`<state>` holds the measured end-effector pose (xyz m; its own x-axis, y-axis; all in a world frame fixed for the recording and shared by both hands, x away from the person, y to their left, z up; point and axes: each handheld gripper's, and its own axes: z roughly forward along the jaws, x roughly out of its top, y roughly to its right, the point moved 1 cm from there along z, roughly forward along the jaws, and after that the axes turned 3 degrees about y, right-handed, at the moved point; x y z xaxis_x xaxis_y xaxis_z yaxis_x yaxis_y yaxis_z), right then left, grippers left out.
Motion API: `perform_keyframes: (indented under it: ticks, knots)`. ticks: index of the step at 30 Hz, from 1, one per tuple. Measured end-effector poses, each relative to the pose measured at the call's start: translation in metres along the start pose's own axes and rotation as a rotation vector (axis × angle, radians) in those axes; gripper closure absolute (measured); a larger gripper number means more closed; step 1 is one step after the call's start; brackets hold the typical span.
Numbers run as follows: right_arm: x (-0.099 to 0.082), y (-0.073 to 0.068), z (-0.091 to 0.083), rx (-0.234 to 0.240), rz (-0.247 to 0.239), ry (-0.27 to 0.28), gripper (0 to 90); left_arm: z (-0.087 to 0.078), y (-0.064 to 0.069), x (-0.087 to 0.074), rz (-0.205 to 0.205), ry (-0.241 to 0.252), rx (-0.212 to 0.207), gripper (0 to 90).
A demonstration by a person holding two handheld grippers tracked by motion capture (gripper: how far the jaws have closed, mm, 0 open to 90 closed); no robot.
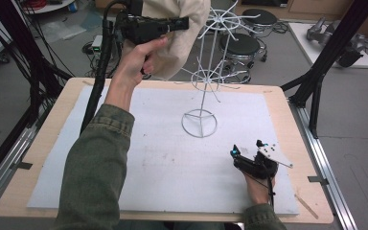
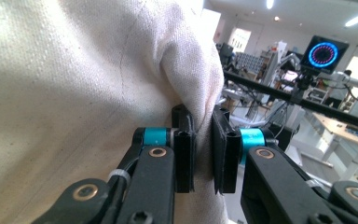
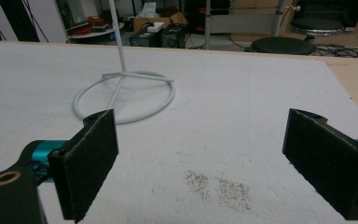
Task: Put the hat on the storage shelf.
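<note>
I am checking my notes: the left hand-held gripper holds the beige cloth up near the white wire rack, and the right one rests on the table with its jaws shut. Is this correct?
Not quite. The right hand-held gripper has its jaws wide open, as the right gripper view shows. The rest holds: the left hand-held gripper pinches the beige cloth near the white wire rack.

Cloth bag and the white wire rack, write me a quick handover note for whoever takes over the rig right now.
Left gripper: shut on the cream cloth bag, pinching a fold and holding it raised beside the top arms of the white wire rack.
Right gripper: open, holding nothing, resting low over the white mat near the table's front right.
Done: bag lifted off the table.
Left: probably hang the bag on a rack arm, then release; whether it already catches an arm cannot be told.
</note>
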<state>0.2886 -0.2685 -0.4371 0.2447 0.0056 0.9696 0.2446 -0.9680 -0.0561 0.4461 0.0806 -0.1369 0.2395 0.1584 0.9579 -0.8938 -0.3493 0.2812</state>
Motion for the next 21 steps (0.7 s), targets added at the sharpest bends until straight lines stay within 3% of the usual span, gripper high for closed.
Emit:
perform_keyframes:
  ticks: [5,21]
  knots:
    - [-0.0001,-0.0001,0.0000,0.001,-0.002,0.001,9.4,0.0067,-0.0018,-0.0067,-0.021,-0.040,0.001,80.3]
    - [-0.0002,-0.0005,0.0007,0.003,-0.003,0.002,9.4,0.0019,-0.0069,-0.0089,-0.065,-0.070,0.006,73.5]
